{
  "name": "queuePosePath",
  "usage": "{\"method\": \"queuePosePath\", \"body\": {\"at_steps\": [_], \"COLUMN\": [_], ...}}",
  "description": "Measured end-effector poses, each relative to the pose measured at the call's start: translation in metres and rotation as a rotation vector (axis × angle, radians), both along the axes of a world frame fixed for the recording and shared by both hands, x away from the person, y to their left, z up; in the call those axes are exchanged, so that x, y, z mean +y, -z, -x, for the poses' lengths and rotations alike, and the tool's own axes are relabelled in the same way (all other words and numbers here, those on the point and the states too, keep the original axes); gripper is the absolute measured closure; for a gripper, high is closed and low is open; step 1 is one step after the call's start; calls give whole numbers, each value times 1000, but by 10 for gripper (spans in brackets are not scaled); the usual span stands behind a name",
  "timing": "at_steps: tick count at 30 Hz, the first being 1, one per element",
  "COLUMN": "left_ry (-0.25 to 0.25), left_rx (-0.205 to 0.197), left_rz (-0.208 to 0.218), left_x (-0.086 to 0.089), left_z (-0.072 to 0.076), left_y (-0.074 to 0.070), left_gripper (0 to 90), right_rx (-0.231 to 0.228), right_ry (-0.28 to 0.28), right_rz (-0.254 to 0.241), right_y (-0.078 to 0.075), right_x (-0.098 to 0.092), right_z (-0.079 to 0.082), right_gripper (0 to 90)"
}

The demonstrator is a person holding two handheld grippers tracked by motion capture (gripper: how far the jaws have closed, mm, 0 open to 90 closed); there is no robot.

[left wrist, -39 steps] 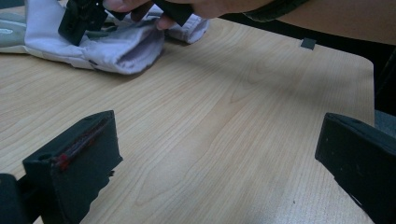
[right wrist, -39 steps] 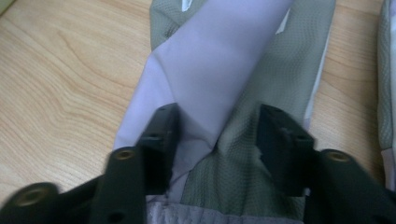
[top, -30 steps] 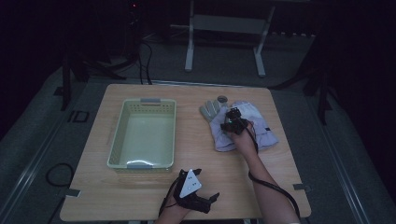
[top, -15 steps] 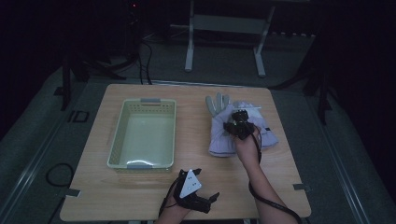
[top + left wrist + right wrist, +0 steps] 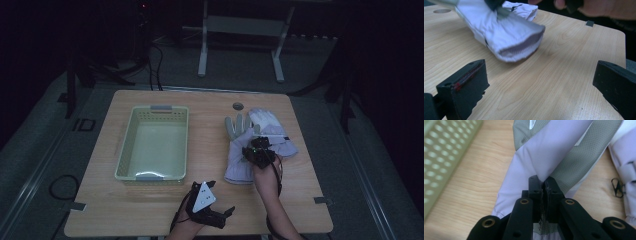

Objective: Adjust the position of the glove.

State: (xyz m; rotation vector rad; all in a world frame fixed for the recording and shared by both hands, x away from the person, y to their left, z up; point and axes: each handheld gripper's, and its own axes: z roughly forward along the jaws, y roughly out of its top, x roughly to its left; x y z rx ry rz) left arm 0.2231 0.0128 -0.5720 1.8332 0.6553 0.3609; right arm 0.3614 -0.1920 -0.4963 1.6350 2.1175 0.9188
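On the table (image 5: 210, 210) beside the basket (image 5: 153, 144), we note the glove (image 5: 239, 159) pinched in the right gripper (image 5: 544, 185), its jaws clamped on a fold, left gripper (image 5: 541, 82) gaping idle near the cuff; pick-up is under way, next we judge a lift and carry to the basket

light wooden table (image 5: 150, 210) with a round hole (image 5: 238, 106) near the far edge. on it: pale green perforated basket (image 5: 153, 144) on the left, two white-and-grey gloves (image 5: 240, 150) right of it.
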Motion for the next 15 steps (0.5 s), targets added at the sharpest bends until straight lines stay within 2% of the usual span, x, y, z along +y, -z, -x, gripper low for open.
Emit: {"method": "queuePosePath", "body": {"at_steps": [3,6,9,12,15], "left_ry": [2,3,5,5,4], "left_rx": [3,1,1,3,3], "left_rz": [3,0,0,2,3], "left_x": [0,0,0,0,0], "left_z": [0,0,0,0,0], "left_y": [0,0,0,0,0], "left_gripper": [0,0,0,0,0], "right_rx": [22,39,34,25,-3], "right_ry": [0,-8,-17,-27,-57], "right_rz": [37,69,61,29,28], "right_y": [14,29,39,38,29], "right_x": [2,5,4,0,-4], "right_z": [-6,-12,-12,-12,-10], "right_gripper": [846,737,675,591,514]}}
